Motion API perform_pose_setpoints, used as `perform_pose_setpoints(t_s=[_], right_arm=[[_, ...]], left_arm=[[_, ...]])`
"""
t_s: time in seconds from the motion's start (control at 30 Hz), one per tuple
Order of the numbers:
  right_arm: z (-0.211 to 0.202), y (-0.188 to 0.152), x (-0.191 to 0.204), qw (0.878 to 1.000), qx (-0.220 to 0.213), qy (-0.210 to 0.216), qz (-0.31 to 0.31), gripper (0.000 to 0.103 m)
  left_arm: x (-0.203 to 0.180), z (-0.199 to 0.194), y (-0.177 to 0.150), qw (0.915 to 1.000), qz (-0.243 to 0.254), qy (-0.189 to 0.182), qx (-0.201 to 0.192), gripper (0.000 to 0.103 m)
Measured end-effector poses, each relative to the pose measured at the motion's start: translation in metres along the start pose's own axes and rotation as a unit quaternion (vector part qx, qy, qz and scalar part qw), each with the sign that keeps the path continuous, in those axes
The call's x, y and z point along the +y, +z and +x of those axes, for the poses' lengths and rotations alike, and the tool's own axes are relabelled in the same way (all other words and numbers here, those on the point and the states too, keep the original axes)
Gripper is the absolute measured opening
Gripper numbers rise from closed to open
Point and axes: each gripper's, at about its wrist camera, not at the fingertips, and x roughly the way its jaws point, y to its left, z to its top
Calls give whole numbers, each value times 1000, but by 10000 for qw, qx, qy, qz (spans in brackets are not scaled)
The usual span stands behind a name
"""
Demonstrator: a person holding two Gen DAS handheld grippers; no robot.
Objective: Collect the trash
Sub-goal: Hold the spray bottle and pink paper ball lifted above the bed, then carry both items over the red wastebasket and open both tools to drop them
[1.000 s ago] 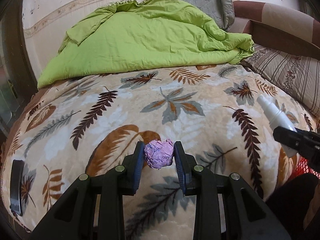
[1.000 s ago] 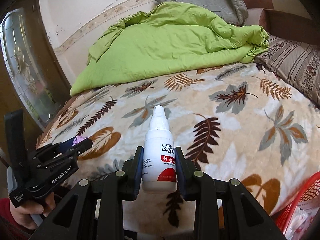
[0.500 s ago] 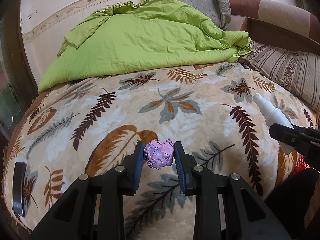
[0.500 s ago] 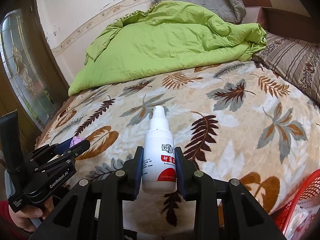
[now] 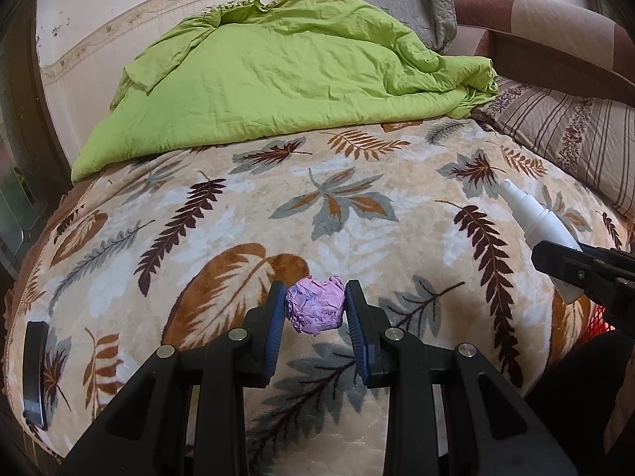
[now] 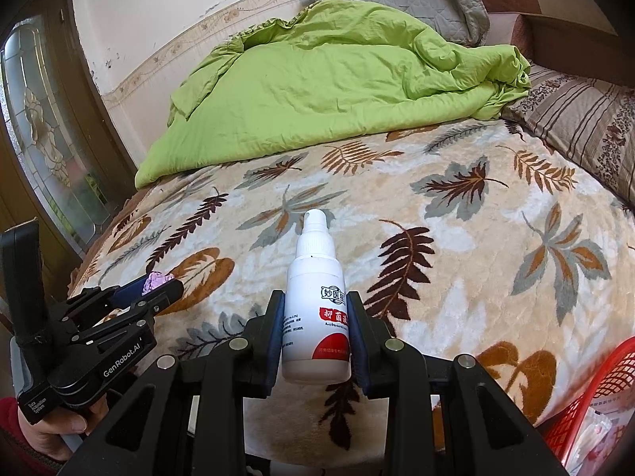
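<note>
1. Left wrist view: against the frame a second ago, the leaf-print blanket sits slightly lower and the green quilt looks a little farther off; the grip has not changed. The left gripper is clamped on a crumpled purple paper ball, blue pads pressing both its sides, held above the blanket's near part. The ball is creased all over, lilac with faint blue marks. At the blanket's left edge lies a dark flat device. To the right of the ball, the right gripper comes in holding the white spray bottle, nozzle tilted up and left.

2. Right wrist view: compared with a second ago, the left gripper has dropped lower at the left edge and more of the red basket shows. The right gripper is closed on the white spray bottle, upright over the blanket's near edge. Its label has a red band and Chinese lettering. The basket stands just right of the blanket's near corner. A hand holds the left gripper's handle; the purple ball peeks out between its fingers.
</note>
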Motion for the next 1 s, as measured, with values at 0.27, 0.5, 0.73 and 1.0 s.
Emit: perform_pose_setpoints(t_s=[0.27,0.5,0.73,1.0], right_arm=[[0,0,0,10000,-1,0,2,32],[0,0,0,10000,-1,2,3,32],[-3,0,-3,9999,-61,20,126,32],[-76,-17,-60,9923,-412,-491,1061,32]], left_arm=[[-3,2,-1,10000,7,-9,29,29],[-4,4,-2,10000,22,-18,51,29],[-8,5,-1,9999,52,-90,66,29],[-68,-16,24,9910,693,-1132,-164,29]])
